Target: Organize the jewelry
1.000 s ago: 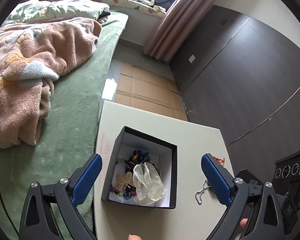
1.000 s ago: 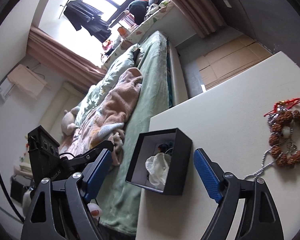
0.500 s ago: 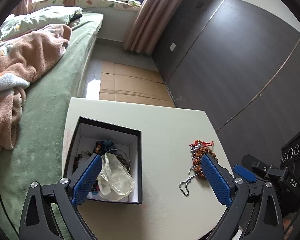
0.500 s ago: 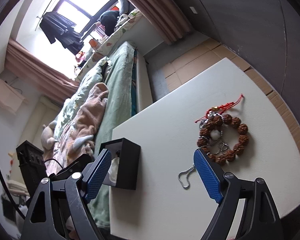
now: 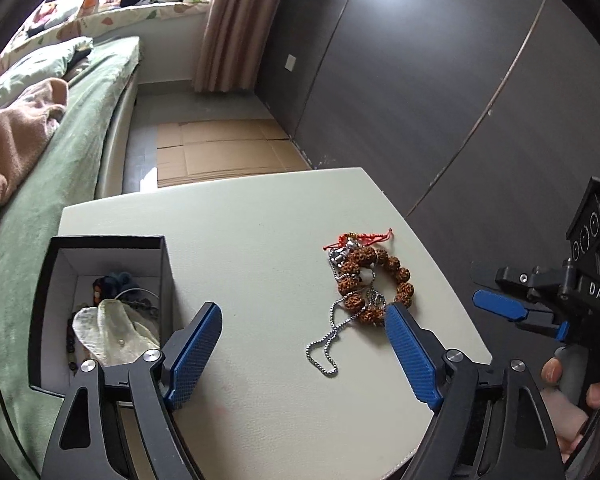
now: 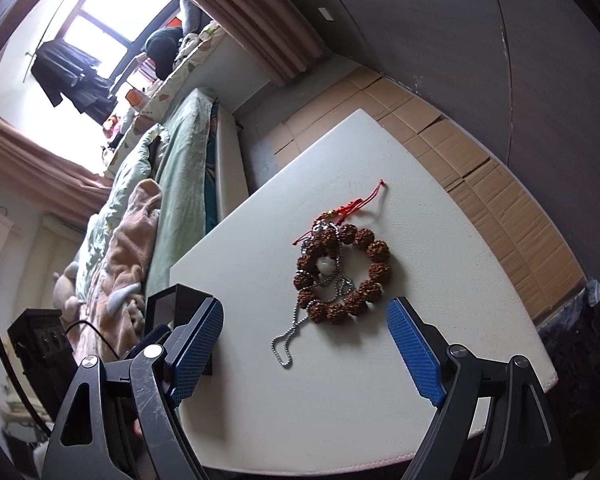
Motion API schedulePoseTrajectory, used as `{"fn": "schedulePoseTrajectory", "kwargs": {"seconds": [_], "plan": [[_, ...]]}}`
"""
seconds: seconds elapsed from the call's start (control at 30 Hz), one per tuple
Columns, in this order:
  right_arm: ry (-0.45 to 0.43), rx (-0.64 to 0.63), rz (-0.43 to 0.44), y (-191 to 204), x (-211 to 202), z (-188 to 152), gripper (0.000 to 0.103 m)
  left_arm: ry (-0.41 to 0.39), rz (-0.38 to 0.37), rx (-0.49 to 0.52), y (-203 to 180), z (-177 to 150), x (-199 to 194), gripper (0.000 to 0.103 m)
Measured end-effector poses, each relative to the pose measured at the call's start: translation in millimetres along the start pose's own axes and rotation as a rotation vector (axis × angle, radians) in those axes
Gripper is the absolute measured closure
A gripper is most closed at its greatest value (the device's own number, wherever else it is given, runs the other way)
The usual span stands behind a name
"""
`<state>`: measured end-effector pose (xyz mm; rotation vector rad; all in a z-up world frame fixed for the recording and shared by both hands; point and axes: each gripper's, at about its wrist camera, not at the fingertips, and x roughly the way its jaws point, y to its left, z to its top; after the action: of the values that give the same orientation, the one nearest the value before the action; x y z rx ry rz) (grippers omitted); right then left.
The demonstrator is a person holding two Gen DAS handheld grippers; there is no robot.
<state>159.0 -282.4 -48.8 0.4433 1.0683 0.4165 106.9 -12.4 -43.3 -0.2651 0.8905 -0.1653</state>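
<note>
- Left gripper (image 5: 304, 336): jaws closing, nothing between the pads — hung over bare table (image 5: 260, 232).
- Right gripper (image 6: 304, 334): spread wide, released, gripping nothing.
- Bead bracelet (image 5: 374, 280) lay on the table at one o'clock of the left gripper, silver chain (image 5: 328, 344) tangled through it.
- Black box (image 5: 100, 304) at nine o'clock — jewelry inside.

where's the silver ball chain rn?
The silver ball chain lies on the white table, trailing from the brown bead bracelet, right of the black box.
</note>
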Motion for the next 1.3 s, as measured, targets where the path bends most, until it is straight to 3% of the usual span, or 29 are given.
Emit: {"fn": "schedulePoseTrajectory", "kwargs": {"seconds": [0.3, 0.4, 0.63, 0.77, 0.9, 1.0, 1.3], "plan": [[-0.014, 0.03, 0.01, -16.6, -12.7, 8.3, 0.018, 0.091, 0.077, 0.148, -34.6, -14.4, 42.3, 0.039], [-0.024, 0.047, 0.011, -22.9, -16.5, 11.4, 0.018, 0.122, 0.09, 0.166, -38.1, -19.6, 56.2, 0.042], [-0.035, 0.073, -0.017, -29.2, -15.6, 17.1, 0.018, 0.168, 0.118, 0.17, -37.8, -25.1, 84.2, 0.06], [-0.043, 0.08, -0.065, -32.4, -14.6, 19.0, 0.018, 0.156, 0.128, 0.196, -42.9, -26.7, 87.7, 0.063], [-0.043, 0.082, -0.077, -33.6, -15.4, 18.4, 0.018, 0.144, 0.183, 0.227, -45.2, -29.2, 87.8, 0.085], [-0.045, 0.071, -0.082, -31.4, -16.0, 17.4, 0.018, 0.146, 0.183, 0.22, -40.4, -29.0, 86.4, 0.099], [-0.032, 0.058, -0.106, -31.6, -13.8, 13.2, 0.018, 0.142, 0.148, 0.177, -35.7, -28.5, 75.4, 0.101]]}}
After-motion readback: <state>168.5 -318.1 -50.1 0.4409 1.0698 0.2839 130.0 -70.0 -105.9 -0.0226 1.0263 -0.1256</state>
